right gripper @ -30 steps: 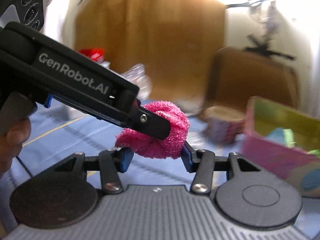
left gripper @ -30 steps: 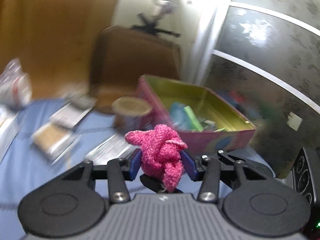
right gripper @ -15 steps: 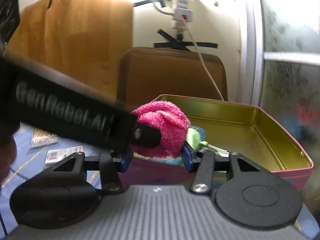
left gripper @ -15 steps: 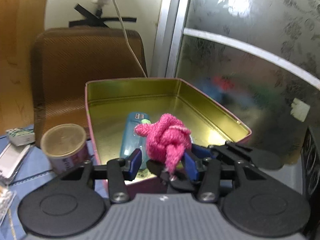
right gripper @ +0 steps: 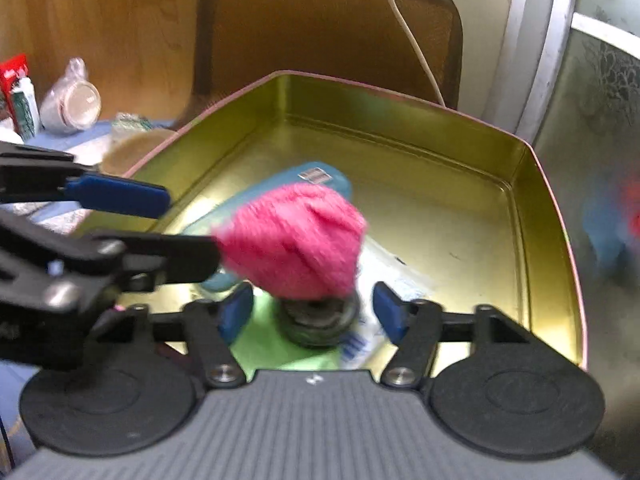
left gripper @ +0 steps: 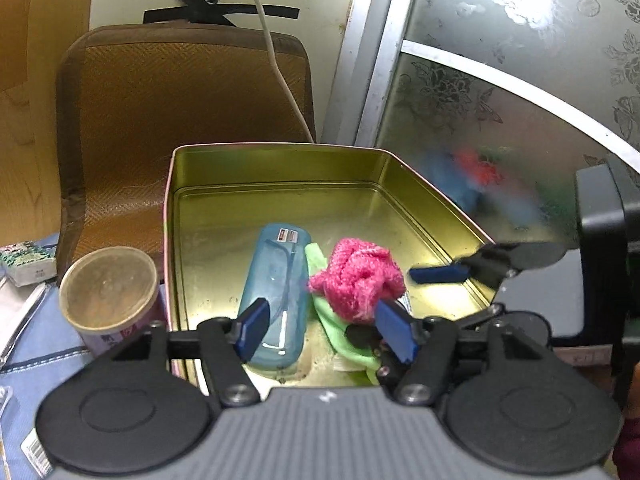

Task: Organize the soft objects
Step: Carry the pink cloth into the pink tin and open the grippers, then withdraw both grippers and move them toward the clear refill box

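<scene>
Nearest in the left wrist view, the left gripper [left gripper: 326,330] has its jaws opening; its blue pads stand clear of the fluffy pink knitted bundle [left gripper: 356,280], which lies between and just beyond them. The right gripper [right gripper: 316,312] is likewise opening, its pads apart from the same pink bundle [right gripper: 294,240], so neither tool presses on it. The bundle lies inside the open gold-lined metal tin [left gripper: 280,164], toward its near end, on top of a light green cloth [left gripper: 340,332] and just beside a translucent blue plastic case [left gripper: 276,296]. A dark round object sits under the bundle in the right wrist view; what it is I cannot tell. Left of the tin, on the blue-covered tabletop [left gripper: 36,364], stands a round can with a clear lid [left gripper: 110,292], touching or nearly touching the tin's wall. Behind the tin is a brown woven chair back [left gripper: 184,100], then a frosted glass panel [left gripper: 500,92].
</scene>
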`<state>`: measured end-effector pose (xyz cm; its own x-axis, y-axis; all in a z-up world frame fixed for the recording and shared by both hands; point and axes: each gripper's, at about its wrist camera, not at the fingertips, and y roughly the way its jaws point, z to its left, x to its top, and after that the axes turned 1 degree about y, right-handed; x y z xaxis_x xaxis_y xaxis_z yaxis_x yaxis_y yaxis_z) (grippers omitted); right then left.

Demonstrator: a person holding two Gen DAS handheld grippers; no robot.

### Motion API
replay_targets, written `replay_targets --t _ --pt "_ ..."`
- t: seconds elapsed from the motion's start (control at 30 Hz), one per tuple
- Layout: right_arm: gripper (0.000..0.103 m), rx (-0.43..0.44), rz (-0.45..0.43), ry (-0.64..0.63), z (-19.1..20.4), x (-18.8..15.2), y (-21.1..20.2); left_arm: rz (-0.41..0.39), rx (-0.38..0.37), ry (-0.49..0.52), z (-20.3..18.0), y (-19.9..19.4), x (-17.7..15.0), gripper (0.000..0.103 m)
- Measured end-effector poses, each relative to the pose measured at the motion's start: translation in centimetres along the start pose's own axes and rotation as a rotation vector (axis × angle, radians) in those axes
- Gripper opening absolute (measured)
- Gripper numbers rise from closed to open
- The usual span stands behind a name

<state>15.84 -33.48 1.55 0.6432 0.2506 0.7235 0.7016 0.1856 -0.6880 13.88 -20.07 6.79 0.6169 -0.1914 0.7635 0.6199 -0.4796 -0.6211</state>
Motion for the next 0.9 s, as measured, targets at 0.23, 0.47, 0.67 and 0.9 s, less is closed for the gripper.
replay_targets --t 0.23,0.47,0.67,0.9 --pt "0.081 -0.15 -0.156 -0.011 0.8 -1.0 -1.6 -0.055 0.034 -0.021 0.5 -2.4 -0.4 0.066" --pt "0.074 -0.279 -0.366 0.263 -0.5 -3.2 -4.8 -0.128 0.072 -0.036 1.4 -6.2 -1.5 0.07" --pt "0.074 -0.39 -0.463 0.361 -0.8 -4.5 -7.3 -0.164 0.113 -0.027 2.2 -9.3 -3.3 0.07" --pt "0.074 -0.224 -0.585 0.469 1.7 -6.6 -10.0 -0.166 0.199 0.003 2.4 -11.9 -6.6 0.07"
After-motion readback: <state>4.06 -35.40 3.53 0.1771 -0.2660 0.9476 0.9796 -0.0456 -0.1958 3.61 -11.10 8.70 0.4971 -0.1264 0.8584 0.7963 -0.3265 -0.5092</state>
